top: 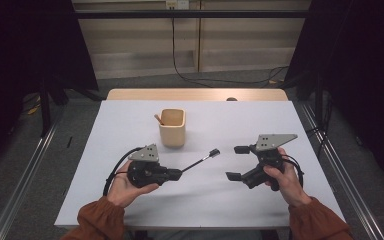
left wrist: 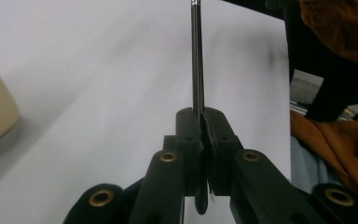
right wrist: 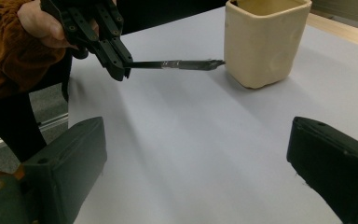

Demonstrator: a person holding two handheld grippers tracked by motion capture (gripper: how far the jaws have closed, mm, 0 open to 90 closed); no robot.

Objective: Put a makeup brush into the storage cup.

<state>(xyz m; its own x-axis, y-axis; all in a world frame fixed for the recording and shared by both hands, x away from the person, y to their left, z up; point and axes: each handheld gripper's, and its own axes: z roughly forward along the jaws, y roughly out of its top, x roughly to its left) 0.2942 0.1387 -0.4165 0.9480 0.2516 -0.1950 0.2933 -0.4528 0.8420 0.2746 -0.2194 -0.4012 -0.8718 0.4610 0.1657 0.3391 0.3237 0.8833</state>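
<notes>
Slim dark brush clamped by its handle in left gripper, raised above white table, tip near beige square cup, right gripper wide, nothing between its jaws, well apart.

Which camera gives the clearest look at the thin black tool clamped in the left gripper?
The right gripper view: the black tool shows side-on, whole, from the left gripper to its tip beside the cream cup. The high view shows it small; the left gripper view shows the shaft, with the tip cut off.
</notes>
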